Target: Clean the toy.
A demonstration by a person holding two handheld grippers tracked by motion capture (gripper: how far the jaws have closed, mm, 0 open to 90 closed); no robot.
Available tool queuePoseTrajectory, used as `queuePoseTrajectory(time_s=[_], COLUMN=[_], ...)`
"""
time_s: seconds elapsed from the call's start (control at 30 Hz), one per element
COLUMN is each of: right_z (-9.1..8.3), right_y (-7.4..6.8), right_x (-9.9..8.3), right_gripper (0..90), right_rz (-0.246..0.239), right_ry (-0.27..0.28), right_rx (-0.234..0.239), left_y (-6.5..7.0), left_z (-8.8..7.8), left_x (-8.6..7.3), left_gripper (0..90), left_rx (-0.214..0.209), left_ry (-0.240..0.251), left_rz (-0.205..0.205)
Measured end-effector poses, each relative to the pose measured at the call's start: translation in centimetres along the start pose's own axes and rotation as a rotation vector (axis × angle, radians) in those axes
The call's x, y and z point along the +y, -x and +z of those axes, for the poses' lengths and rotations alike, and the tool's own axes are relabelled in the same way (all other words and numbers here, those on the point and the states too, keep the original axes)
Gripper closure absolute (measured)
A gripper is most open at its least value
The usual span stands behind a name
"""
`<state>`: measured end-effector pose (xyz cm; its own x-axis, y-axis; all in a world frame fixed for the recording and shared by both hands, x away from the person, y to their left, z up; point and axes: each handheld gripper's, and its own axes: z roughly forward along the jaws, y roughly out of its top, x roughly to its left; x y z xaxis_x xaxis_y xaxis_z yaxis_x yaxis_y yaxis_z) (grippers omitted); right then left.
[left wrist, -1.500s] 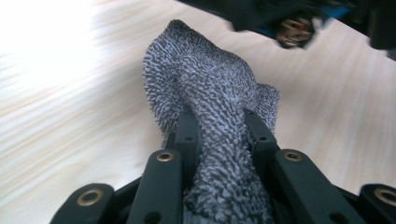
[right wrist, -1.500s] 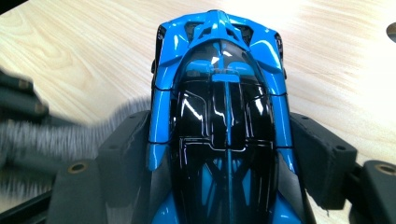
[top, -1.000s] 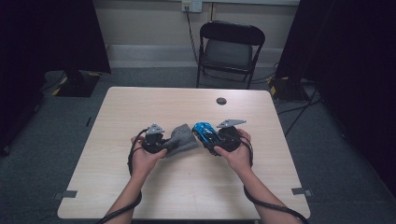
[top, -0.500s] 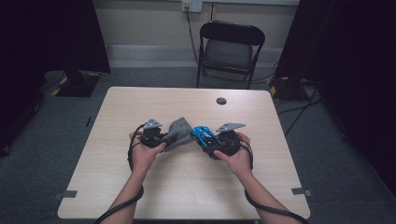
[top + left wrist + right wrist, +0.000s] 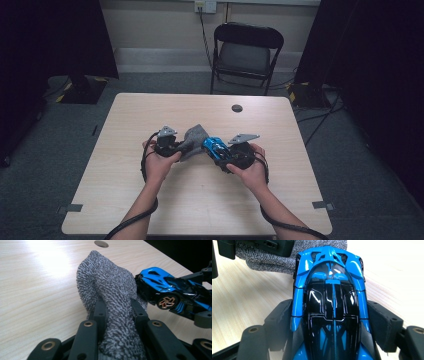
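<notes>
High view had us over the middle of the table, both hands close together: our left gripper was clamped tight on a bunched grey cloth, and our right gripper was squeezed around the sides of a blue toy car. Left gripper view gave us the cloth standing up between the jaws, its fold right against the car's nose; we judged it was touching, though the contact spot was partly hidden. Right gripper view showed the car held lengthwise, nose pointing at the cloth. We read this as wiping the car down. To do that well, we reckoned the car hand had to hold firm and level while the cloth hand swept along the bodywork with light pressure, so the car did not twist out of the pads. A small dark disc sat well clear at the far edge.
</notes>
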<state>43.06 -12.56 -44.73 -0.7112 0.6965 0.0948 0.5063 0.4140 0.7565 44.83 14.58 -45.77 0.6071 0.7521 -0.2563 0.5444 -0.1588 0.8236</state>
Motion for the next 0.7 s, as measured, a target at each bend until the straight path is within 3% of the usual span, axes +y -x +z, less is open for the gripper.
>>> queuePoseTrajectory(time_s=[0.27,0.7], right_z=[0.28,0.5], right_y=[-0.28,-0.59], right_x=[0.08,0.75], right_gripper=[26.1,26.1], right_rz=[-0.002,-0.001], right_ry=[-0.005,0.001], right_rx=[0.006,0.004], left_y=[0.14,0.67], left_z=[0.19,0.47], left_x=[-0.38,-0.86], left_gripper=[72.2,72.3], left_rx=[-0.019,-0.045], left_ry=[-0.001,-0.021], left_rz=[-0.019,-0.011])
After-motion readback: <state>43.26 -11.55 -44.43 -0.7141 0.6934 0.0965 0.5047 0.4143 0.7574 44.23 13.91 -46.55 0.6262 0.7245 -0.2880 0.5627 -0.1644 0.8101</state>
